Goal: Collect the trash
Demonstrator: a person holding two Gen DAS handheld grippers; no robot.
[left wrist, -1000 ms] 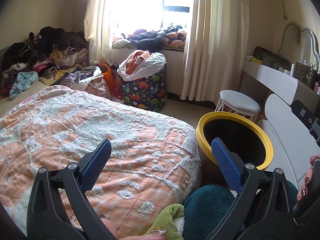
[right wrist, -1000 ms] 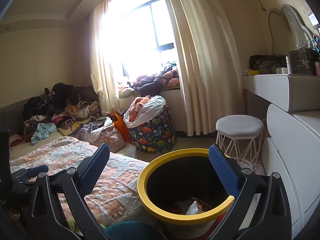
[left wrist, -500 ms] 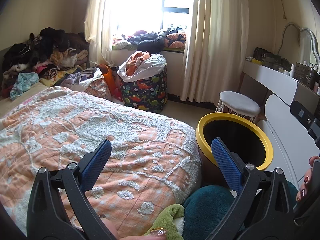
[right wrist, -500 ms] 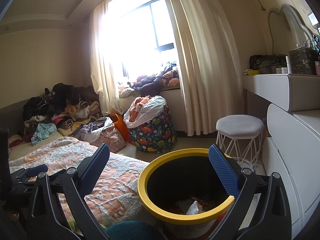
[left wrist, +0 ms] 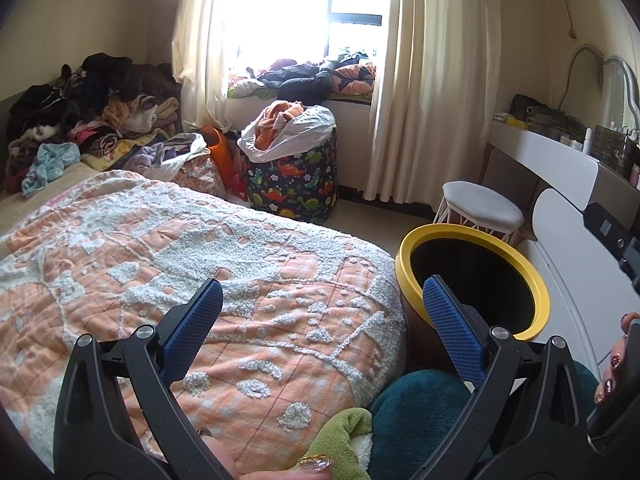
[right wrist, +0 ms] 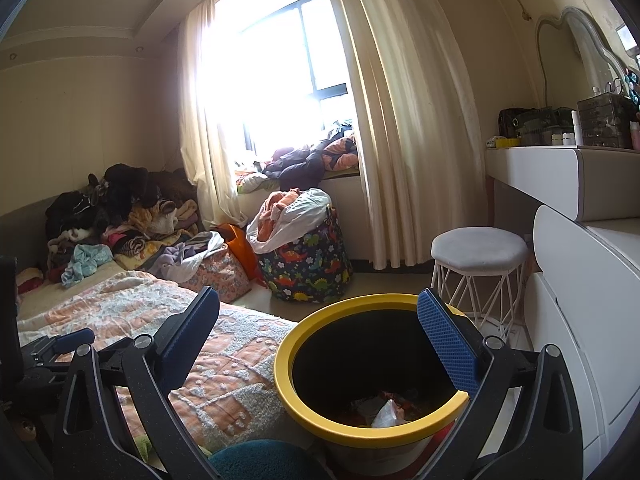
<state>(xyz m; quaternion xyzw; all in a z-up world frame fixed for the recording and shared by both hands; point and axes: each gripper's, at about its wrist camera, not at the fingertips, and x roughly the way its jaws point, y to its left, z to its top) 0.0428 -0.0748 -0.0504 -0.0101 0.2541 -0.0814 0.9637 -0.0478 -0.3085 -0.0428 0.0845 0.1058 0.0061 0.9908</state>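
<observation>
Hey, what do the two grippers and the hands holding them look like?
Both the left gripper and right gripper have black angular frames with silver screws and blue textured pads. The right hand's nails are dark red with glitter; a gold-decorated nail shows at the bottom edge.

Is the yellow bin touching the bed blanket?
Cannot tell. In the left wrist view the yellow bin sits right beside the blanket, but no view plainly shows contact.

A nubbly, tufted cloth is seen on the bedspread (left wrist: 208,264). Beside the bedspread, the bin rim (right wrist: 304,412) is finished in smooth matt yellow; crumpled paper (right wrist: 386,414) is seen inside. Blue textured pads (right wrist: 448,344) are fitted on matt black plastic.
</observation>
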